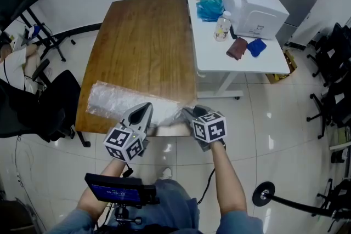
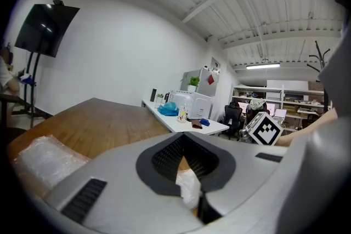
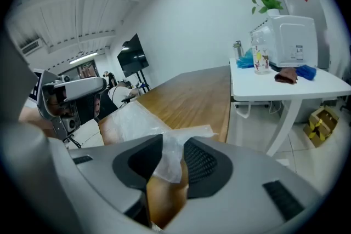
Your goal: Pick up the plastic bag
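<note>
A clear, crinkled plastic bag (image 1: 118,98) lies along the near edge of the brown wooden table (image 1: 142,35). My left gripper (image 1: 143,109) rests on the bag's right part. In the left gripper view its tips (image 2: 184,137) meet and a scrap of the plastic (image 2: 189,189) sits pinched in the gap, with the rest of the bag (image 2: 46,156) spread at the left. My right gripper (image 1: 189,112) is at the bag's right end by the table corner. In the right gripper view its jaws (image 3: 173,145) stand apart, with a strip of the bag (image 3: 164,164) draped loosely between them.
A white desk (image 1: 214,55) adjoins the table on the right, carrying a white printer (image 1: 252,3), a blue bag (image 1: 209,8), a bottle (image 1: 221,27) and cloths. A black chair (image 1: 55,101) stands at the left. A stand base (image 1: 263,194) sits on the floor at the right.
</note>
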Demonstrator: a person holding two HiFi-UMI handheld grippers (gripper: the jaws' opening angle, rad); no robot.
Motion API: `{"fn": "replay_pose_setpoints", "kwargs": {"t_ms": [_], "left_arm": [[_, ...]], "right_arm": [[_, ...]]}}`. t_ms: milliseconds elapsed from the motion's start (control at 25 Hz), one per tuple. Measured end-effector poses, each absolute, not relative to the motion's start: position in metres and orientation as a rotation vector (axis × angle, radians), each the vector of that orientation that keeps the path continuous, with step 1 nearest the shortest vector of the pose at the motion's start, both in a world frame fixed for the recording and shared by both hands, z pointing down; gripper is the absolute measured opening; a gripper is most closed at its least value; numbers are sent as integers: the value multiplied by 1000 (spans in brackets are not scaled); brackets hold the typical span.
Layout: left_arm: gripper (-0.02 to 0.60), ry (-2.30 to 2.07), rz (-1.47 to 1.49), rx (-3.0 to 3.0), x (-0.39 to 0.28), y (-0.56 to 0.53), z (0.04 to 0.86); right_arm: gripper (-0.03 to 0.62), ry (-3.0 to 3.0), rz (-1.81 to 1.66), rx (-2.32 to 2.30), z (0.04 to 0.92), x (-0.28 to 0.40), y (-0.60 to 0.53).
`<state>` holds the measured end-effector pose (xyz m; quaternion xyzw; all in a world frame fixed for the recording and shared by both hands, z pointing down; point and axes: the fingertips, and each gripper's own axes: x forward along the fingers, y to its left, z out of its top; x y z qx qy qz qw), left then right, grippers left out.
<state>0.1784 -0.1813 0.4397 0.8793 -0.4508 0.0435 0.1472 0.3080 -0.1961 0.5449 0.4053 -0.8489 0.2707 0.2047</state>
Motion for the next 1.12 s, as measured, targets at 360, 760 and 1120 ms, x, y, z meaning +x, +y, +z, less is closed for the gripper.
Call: {"fn": "replay_pose_setpoints", "kwargs": {"t_ms": [360, 760, 1120], "left_arm": [[2, -1305, 127, 2523, 176, -182, 443], [2, -1301, 126, 2516, 176, -184, 445], [2, -1317, 115, 2509, 170, -186, 443]], "right_arm": [[218, -2319, 707, 1274, 545, 328, -206], [237, -2302, 628, 1426, 526, 351, -216], [285, -2313, 586, 1359, 528, 336, -215]]}}
